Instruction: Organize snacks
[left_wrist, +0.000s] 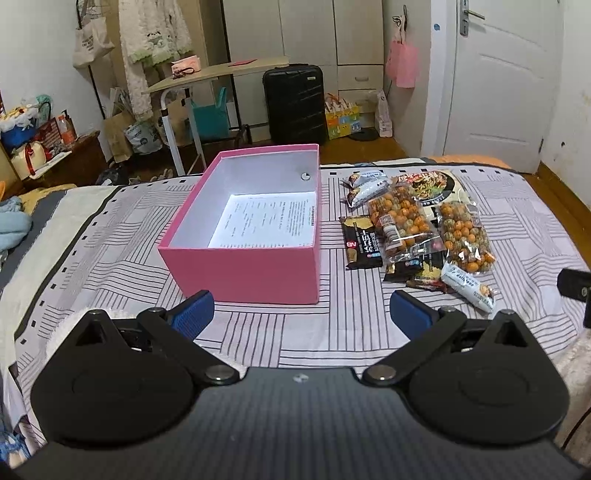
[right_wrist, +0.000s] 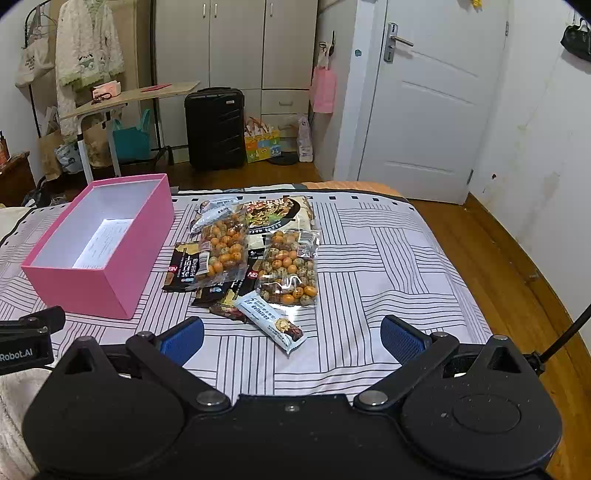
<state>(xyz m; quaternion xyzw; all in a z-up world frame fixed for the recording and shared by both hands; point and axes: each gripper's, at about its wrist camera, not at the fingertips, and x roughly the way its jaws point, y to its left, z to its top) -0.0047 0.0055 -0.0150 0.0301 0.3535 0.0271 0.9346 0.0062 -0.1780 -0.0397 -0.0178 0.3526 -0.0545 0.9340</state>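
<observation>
Nothing is packed yet, as far as the views show; the pink box (left_wrist: 243, 266) sits open on the bed (left_wrist: 369, 332) and holds only a printed sheet of paper (left_wrist: 266, 221) on its floor; every snack lies in one overlapping heap just beside the box, on the side toward the white door (left_wrist: 498, 92). Two clear bags of orange coated nuts (right_wrist: 288, 269) lie on top of the heap; dark biscuit packets (right_wrist: 183, 273) poke out beneath, nearest the box; a pale blue bar (right_wrist: 269, 321) lies at the heap's near edge. The left tongs (left_wrist: 301, 314) hang released and empty in front of the box; the right tongs (right_wrist: 291, 336) are likewise spread wide, holding nothing, just short of the blue bar. The whole job of moving snacks into the box appears to remain.
</observation>
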